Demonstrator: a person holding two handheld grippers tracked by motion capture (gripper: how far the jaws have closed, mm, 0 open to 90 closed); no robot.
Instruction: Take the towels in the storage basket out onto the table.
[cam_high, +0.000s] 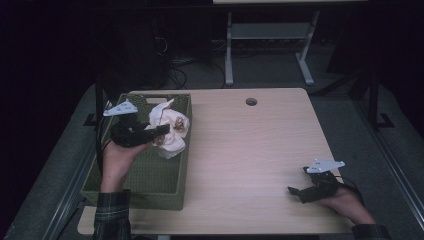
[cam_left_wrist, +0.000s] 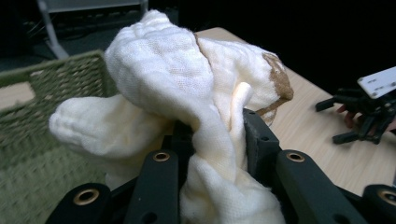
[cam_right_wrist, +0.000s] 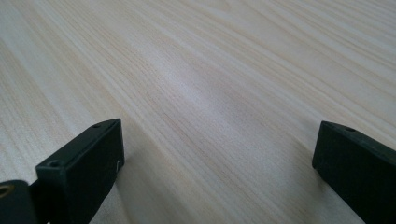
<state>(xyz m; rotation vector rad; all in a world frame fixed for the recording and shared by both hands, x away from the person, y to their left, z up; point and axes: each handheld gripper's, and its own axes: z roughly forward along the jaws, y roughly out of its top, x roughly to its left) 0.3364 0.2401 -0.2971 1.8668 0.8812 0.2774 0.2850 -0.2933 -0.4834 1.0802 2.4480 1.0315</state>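
The cloth is soft, loosely woven cream gauze with a rough, crinkled surface and a brown patch at one edge. Beside it, the basket is coarse green wickerwork. The table under the basket is smooth, matt pale wood with fine grain; the jaws are matt black plastic.

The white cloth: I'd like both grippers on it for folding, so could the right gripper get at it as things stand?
Probably yes. The right gripper is open, and bare light wooden table lies between it and the white cloth, held up over the green woven basket by the left gripper.
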